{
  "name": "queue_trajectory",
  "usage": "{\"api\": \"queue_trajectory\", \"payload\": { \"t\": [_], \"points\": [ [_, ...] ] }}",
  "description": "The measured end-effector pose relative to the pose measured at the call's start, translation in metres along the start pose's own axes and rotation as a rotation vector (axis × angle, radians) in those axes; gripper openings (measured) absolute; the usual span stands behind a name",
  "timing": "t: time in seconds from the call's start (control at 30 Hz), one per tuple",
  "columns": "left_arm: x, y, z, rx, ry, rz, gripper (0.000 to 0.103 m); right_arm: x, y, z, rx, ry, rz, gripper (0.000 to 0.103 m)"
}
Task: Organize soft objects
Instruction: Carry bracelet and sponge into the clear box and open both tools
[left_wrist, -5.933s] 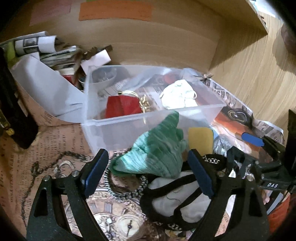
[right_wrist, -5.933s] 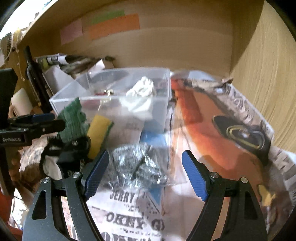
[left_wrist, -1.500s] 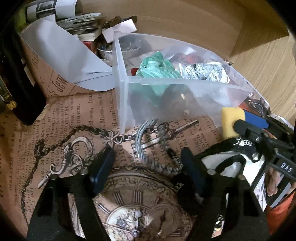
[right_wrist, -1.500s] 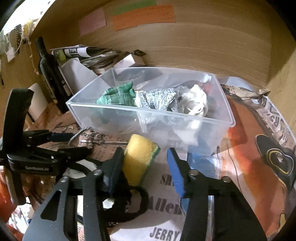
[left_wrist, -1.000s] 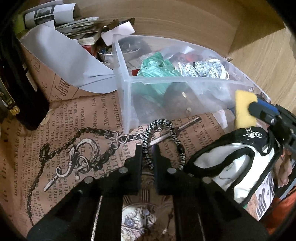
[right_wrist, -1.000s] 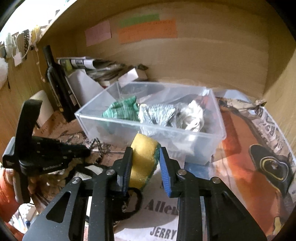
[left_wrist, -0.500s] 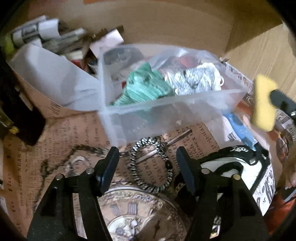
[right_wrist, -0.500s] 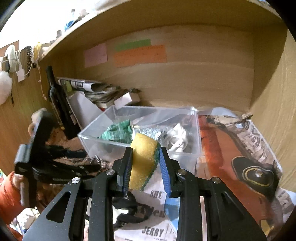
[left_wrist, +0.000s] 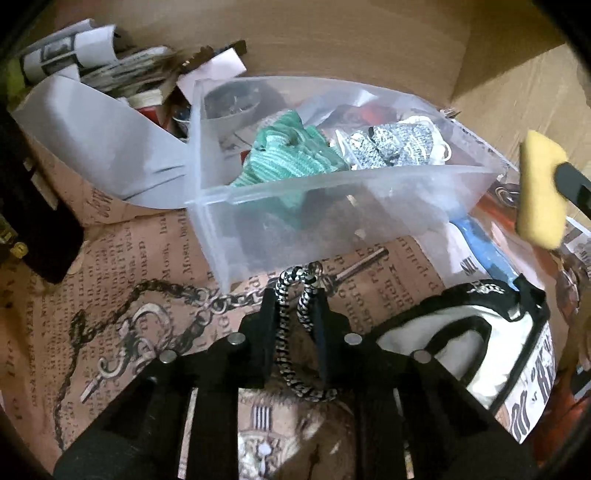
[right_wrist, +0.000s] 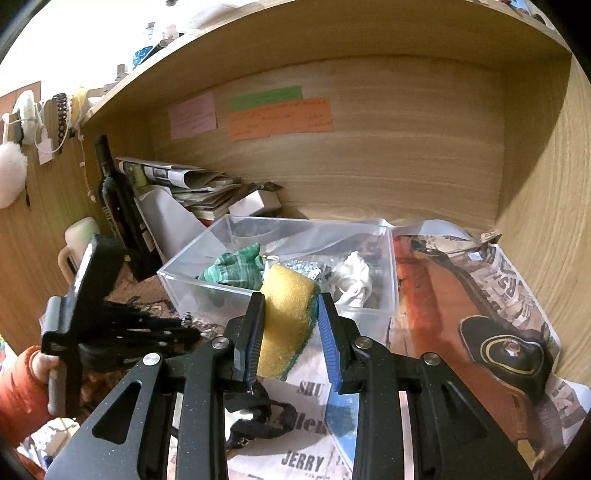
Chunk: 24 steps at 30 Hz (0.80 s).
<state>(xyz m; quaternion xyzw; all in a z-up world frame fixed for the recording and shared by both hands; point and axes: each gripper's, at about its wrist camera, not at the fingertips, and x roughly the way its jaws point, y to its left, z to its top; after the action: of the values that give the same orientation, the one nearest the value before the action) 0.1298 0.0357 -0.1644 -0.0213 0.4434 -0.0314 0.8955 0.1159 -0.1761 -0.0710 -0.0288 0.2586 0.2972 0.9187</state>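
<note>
Right gripper (right_wrist: 290, 325) is clamping the yellow-and-green foam sponge (right_wrist: 286, 314) just short of the clear plastic bin (right_wrist: 388, 295) ahead, while left gripper (left_wrist: 294, 308) is pinching the black-and-white braided hair tie (left_wrist: 291, 332), both apparently needing transfer into that bin.

Dark wine bottle (right_wrist: 117, 206) upright, far left of fingers, against wooden side wall. Stack of rolled newspapers (right_wrist: 184, 186) beyond it, ahead-left of fingers. Pink note (right_wrist: 192, 115), green note (right_wrist: 266, 98), orange note (right_wrist: 280, 119) stuck on back panel, straight ahead above fingers. Vintage-print paper (left_wrist: 122, 258) with chain-and-key drawing lining shelf under and left of fingers. Guitar-print newspaper (right_wrist: 480, 295) on shelf right of fingers.
</note>
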Motion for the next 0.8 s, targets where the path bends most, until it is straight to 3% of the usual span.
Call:
{"api": "queue_trajectory", "payload": {
  "t": [0.17, 0.43, 0.63, 0.8],
  "points": [
    [-0.030, 0.004, 0.003, -0.006, -0.069, -0.007, 0.018, -0.001, 0.001, 0.008, -0.006, -0.025, -0.009, 0.026],
    [-0.083, 0.003, 0.036, 0.001, -0.226, -0.043, 0.018, -0.002, 0.002, 0.035, -0.027, -0.099, -0.039, 0.026],
    [-0.083, -0.008, 0.073, 0.010, -0.290, -0.066, 0.018, 0.003, -0.007, 0.049, -0.034, -0.120, -0.090, 0.026],
    [-0.061, -0.015, 0.093, 0.008, -0.269, -0.095, 0.018, 0.019, -0.015, 0.050, -0.048, -0.084, -0.145, 0.026]
  ]
}}
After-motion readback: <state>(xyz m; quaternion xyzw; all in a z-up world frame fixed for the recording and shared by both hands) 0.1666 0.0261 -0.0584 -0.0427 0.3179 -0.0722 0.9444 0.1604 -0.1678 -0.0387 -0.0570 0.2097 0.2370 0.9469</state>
